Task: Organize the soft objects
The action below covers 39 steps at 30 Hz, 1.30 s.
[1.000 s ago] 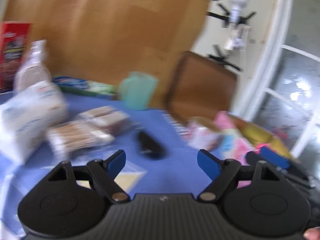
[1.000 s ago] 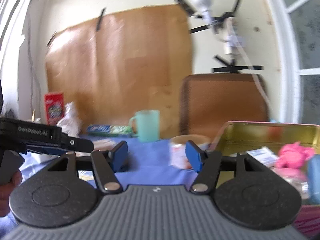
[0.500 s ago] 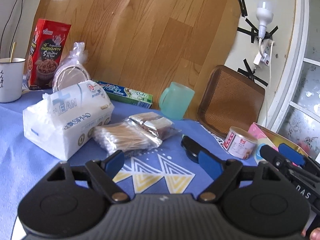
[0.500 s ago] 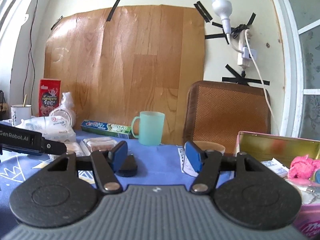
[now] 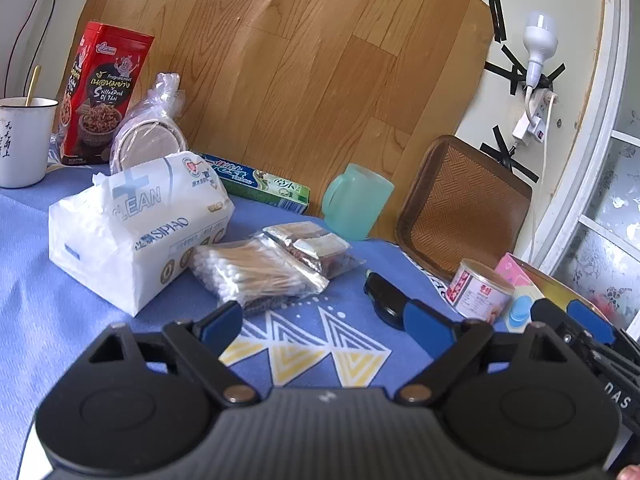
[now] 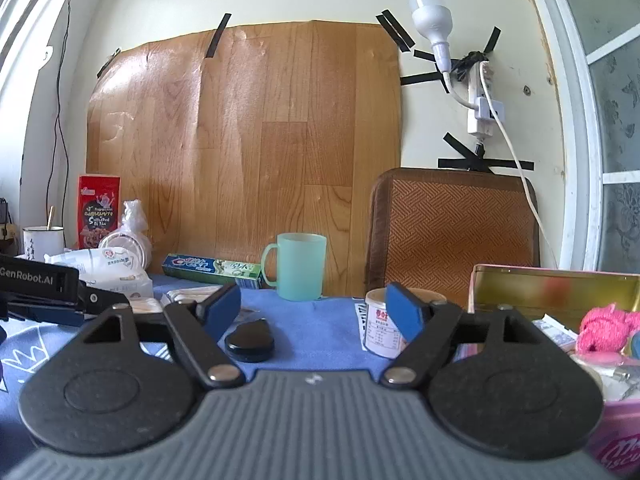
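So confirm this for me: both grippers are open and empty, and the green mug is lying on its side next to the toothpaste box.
Not quite. The green mug stands upright, as the right wrist view shows, beside the toothpaste box. The rest holds: the left gripper and the right gripper are both open and empty.

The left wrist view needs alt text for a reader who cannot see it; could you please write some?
The open, empty left gripper hovers over a blue tablecloth, facing a white tissue pack, a bag of cotton swabs and a green mug.
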### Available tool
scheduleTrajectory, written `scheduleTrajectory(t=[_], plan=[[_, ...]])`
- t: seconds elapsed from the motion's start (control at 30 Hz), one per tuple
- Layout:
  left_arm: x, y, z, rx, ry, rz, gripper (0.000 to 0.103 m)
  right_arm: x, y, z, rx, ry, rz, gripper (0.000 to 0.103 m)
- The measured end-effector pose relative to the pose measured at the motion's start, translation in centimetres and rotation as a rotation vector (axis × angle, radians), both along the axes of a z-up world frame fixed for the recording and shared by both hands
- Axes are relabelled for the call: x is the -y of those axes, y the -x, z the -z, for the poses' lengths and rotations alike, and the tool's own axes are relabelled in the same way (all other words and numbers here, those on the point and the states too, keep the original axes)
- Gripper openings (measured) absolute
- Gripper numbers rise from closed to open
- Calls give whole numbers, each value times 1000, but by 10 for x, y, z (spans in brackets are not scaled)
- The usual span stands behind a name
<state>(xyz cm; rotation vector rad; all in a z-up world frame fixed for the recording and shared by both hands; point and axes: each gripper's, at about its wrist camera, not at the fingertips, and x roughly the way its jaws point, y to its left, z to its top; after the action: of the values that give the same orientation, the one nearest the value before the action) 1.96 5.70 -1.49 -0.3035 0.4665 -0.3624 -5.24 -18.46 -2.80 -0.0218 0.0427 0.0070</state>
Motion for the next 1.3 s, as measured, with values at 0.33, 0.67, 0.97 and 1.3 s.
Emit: scheduleTrajectory(t=[0.33, 0.67, 0.97, 1.3], plan=[[0, 0, 0, -2, -2, -1, 93, 0, 1, 0, 0, -6, -18, 87], [0, 0, 0, -2, -1, 1, 94, 0, 1, 1, 0, -6, -18, 88], [0, 1, 1, 1, 3, -10, 95, -3, -6, 2, -45, 7, -47, 88], [-19, 5, 0, 15, 72, -134, 95, -28, -76, -10, -244, 4, -240, 88]])
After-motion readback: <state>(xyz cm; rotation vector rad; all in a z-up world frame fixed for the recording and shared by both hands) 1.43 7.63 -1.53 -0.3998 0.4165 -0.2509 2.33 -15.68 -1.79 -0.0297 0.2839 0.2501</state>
